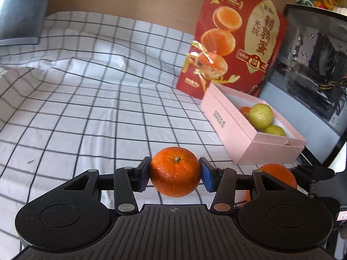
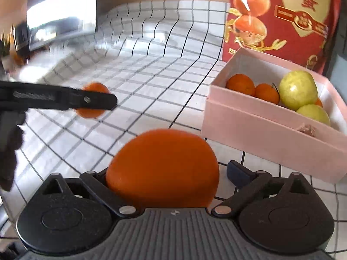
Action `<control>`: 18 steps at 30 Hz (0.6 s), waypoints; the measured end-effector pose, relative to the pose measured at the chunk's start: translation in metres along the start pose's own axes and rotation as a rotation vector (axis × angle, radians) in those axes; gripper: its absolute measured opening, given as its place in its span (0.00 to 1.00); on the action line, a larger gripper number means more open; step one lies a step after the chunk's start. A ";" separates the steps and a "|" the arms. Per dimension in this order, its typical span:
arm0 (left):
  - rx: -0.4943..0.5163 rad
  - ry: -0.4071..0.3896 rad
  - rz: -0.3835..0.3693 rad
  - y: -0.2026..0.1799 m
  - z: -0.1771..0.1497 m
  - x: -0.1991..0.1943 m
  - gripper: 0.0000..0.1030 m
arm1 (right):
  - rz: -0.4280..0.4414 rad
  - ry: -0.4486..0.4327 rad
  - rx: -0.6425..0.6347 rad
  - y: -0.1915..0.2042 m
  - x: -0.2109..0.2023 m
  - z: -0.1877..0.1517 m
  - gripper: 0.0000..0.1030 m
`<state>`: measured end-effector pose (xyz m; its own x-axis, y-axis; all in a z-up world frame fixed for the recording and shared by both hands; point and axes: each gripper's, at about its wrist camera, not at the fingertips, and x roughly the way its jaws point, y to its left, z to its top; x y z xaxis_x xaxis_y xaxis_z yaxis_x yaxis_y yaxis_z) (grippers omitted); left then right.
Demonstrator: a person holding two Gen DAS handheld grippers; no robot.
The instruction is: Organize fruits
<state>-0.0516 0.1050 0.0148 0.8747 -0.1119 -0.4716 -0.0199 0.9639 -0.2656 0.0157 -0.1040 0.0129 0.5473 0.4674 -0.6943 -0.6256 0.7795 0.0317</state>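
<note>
While aloft, mandarin [image 1: 175,171] in left tool [image 1: 174,174]

Both views are taken from just behind a gripper, angled down along its fingers, low and close over the checked cloth [image 1: 86,108]. Shared by both are the pink box [image 1: 236,130], the red carton [image 2: 282,17] and the cloth.

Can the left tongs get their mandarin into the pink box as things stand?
Probably yes. The left tongs grip the mandarin, and the pink box sits open ahead to the right, with bare checked cloth between.
</note>
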 end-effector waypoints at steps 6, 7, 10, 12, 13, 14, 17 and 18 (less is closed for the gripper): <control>-0.022 0.036 -0.019 -0.003 -0.010 0.013 0.51 | 0.001 0.018 0.013 -0.001 0.001 0.002 1.00; -0.020 0.034 -0.015 -0.004 -0.012 0.012 0.51 | -0.003 0.023 0.014 0.000 0.000 0.002 1.00; -0.033 0.035 -0.021 -0.005 -0.013 0.013 0.51 | -0.002 0.034 0.009 0.004 -0.002 0.001 1.00; -0.030 0.033 -0.014 -0.006 -0.015 0.012 0.51 | 0.005 0.035 0.004 0.005 -0.003 0.000 1.00; -0.030 0.033 -0.012 -0.007 -0.015 0.012 0.51 | 0.004 0.035 0.005 0.006 -0.005 -0.001 1.00; -0.030 0.033 -0.011 -0.008 -0.016 0.011 0.51 | 0.004 0.037 0.008 0.007 -0.006 -0.001 1.00; -0.021 0.037 -0.011 -0.010 -0.016 0.012 0.51 | -0.001 0.041 0.015 0.010 -0.009 -0.002 1.00; -0.021 0.038 -0.012 -0.010 -0.015 0.012 0.51 | -0.003 0.042 0.020 0.011 -0.010 -0.003 1.00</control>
<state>-0.0484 0.0905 -0.0012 0.8558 -0.1328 -0.4999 -0.0204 0.9571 -0.2892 0.0018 -0.1014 0.0180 0.5256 0.4473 -0.7236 -0.6125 0.7893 0.0431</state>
